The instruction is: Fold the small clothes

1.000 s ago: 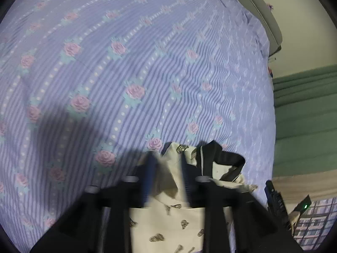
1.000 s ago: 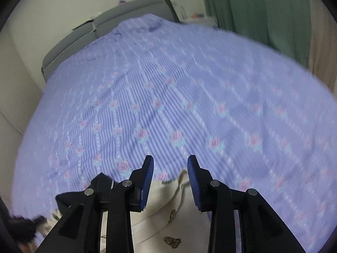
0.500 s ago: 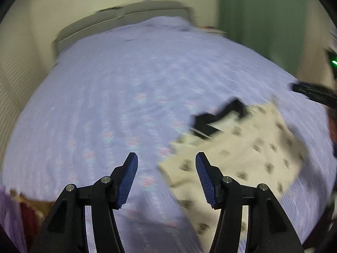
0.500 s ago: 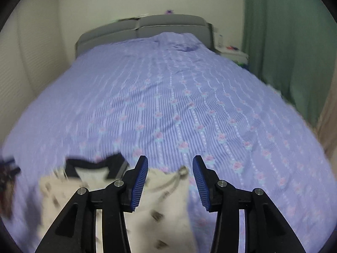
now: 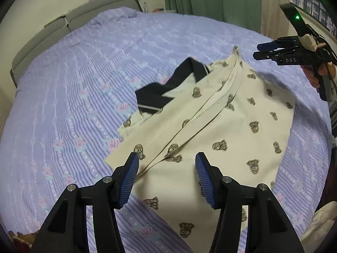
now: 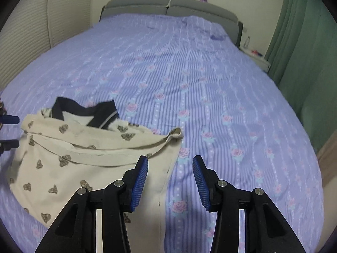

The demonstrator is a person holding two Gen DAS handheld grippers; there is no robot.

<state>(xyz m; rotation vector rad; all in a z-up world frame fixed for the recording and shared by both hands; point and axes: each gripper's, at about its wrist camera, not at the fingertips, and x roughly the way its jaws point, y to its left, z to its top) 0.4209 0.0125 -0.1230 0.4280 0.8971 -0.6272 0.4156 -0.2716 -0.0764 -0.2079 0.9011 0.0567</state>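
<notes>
Both hand-held grippers, left (image 5: pixel 166 168) and right (image 6: pixel 170 169), hover part-open and empty above the cream shirt (image 5: pixel 221 126) lying on the bed (image 6: pixel 189 73), its near half doubled over, probably ready for another fold.

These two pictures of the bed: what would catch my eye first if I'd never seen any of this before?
Probably the cream garment printed with small dark figures, lying loosely folded on the lilac rose-patterned bedspread, its black collar pointing toward the grey headboard. Then the black tools with blue pads: the left gripper open over the garment's near edge, the right gripper open over its side seam.
</notes>
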